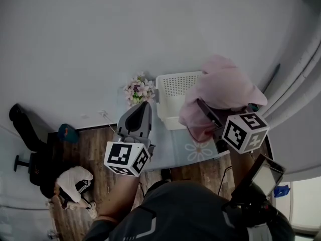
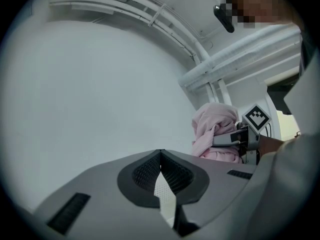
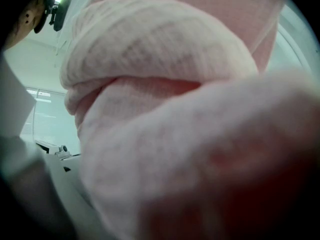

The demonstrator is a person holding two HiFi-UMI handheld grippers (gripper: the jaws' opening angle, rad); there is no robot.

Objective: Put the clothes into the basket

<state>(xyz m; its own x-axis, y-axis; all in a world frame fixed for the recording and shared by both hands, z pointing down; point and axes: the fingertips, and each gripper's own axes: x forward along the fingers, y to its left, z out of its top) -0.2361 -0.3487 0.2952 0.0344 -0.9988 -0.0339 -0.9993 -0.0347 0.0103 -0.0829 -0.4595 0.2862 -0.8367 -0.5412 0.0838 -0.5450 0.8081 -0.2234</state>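
flowers (image 1: pixel 139 90) stand just left of the white basket (image 1: pixel 173 87) on a pale table (image 1: pixel 170 147) against a white wall. wood floor lies below, with a black chair (image 1: pixel 35 167) off to the left. my left gripper (image 1: pixel 144 107) has its fingers pressed together, empty. my right gripper (image 1: pixel 201 105) clamps the pink garment (image 1: pixel 225 87), bunched and waffle-knit, lifted over the basket's right edge.

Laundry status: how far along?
Done: nothing yet; what shows of the inside of the white basket looks bare. In hand: the right gripper clamps the pink garment, raised at the basket's right edge. The left gripper is shut and empty. Left: lower the garment in and release.
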